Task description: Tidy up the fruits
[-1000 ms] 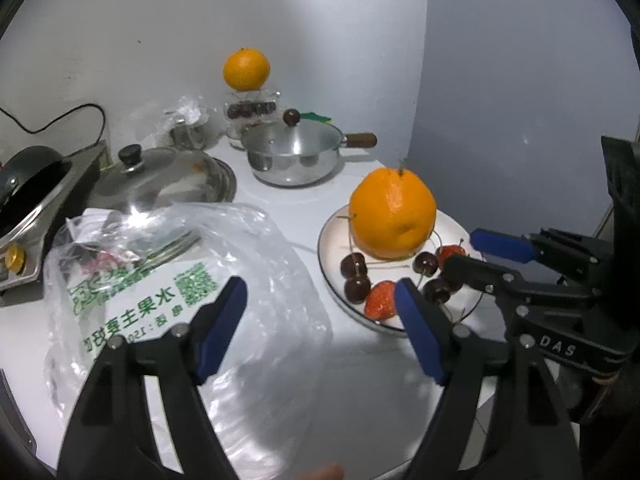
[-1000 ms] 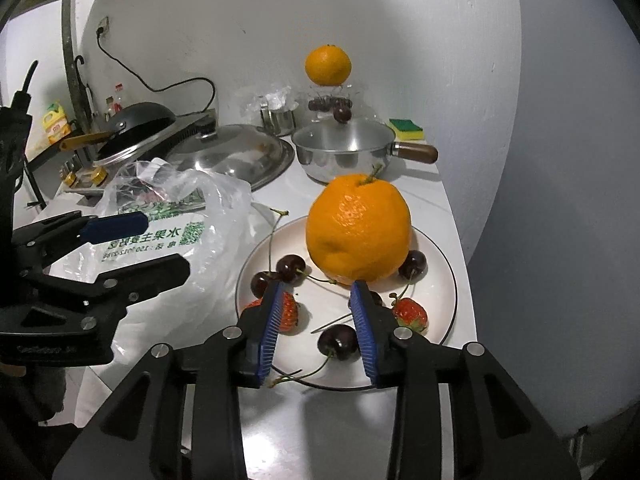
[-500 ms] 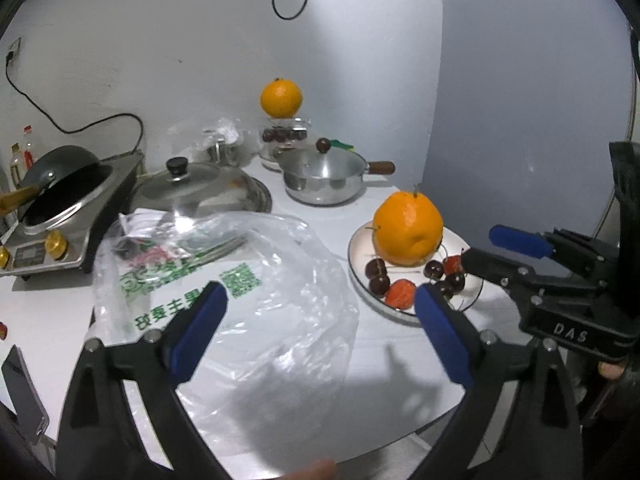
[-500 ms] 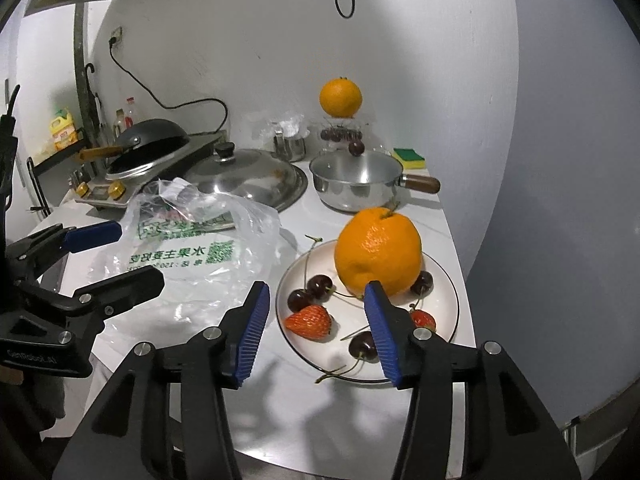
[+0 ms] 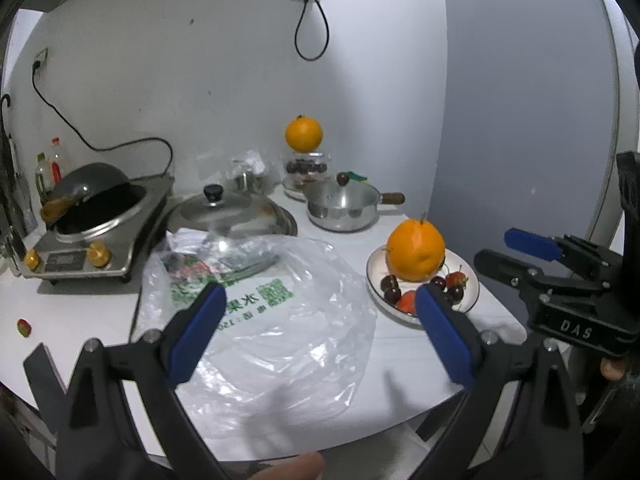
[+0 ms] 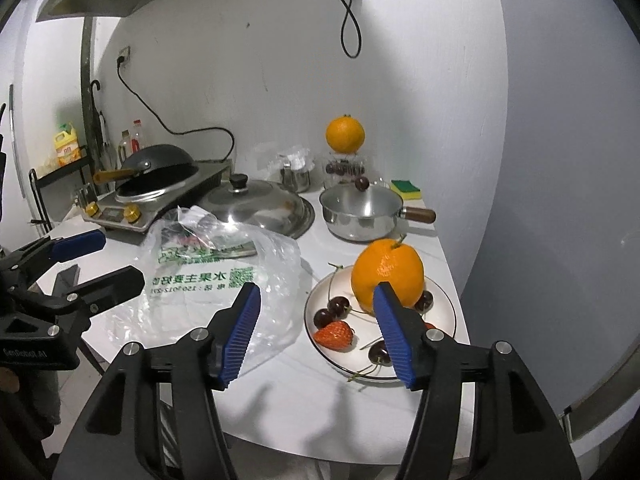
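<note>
Partly behind the orange (image 6: 387,275), one cherry (image 6: 425,301); both grippers' fingers (image 6: 241,332) wide, empty.

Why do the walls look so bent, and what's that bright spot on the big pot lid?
Left wrist view: the fisheye lens bows the wall and darkens the corners; glare flares on the lid and plastic bag. Right wrist view: same curving, with soft gripper shadows on the table.
</note>
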`<state>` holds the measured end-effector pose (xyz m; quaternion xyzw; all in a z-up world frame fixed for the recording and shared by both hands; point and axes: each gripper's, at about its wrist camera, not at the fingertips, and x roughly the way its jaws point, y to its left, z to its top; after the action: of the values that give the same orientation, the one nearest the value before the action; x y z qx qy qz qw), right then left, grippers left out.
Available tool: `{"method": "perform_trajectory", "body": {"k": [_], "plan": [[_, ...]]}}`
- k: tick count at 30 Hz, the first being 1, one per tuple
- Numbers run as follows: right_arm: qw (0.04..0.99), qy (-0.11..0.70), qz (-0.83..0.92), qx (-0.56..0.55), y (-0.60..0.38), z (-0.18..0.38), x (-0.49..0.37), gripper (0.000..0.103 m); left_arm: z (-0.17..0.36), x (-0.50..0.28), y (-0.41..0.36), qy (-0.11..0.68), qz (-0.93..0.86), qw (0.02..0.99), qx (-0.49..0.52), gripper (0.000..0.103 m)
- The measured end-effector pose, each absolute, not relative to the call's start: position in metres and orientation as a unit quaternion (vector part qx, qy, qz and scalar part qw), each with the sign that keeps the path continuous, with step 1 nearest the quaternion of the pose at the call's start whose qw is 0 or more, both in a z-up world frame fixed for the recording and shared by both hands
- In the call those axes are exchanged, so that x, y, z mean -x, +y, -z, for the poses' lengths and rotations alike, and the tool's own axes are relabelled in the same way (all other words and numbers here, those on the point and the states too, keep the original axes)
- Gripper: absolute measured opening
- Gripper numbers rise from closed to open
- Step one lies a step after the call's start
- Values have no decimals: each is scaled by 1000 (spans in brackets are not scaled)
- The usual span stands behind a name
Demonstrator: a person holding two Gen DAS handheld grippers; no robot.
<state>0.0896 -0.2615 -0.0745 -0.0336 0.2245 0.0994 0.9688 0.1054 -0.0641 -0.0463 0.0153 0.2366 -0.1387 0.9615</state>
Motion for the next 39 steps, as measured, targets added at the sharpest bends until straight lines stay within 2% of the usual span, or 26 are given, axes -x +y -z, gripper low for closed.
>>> {"method": "perform_trajectory", "body": {"k": [13, 18, 26, 39], "plan": [[979, 172, -95, 49, -237, 45, -46, 63, 15, -59, -43, 196, 116, 974, -12, 96], [983, 146, -95, 51, -232, 29, -26, 68, -2, -39, -39, 171, 113, 979, -16, 96], [989, 103, -95, 54, -226, -3, -2, 69, -33, -14, -32, 129, 105, 986, -22, 96], [990, 86, -98, 60, -222, -14, 10, 70, -42, -5, -24, 114, 95, 989, -17, 96]]}}
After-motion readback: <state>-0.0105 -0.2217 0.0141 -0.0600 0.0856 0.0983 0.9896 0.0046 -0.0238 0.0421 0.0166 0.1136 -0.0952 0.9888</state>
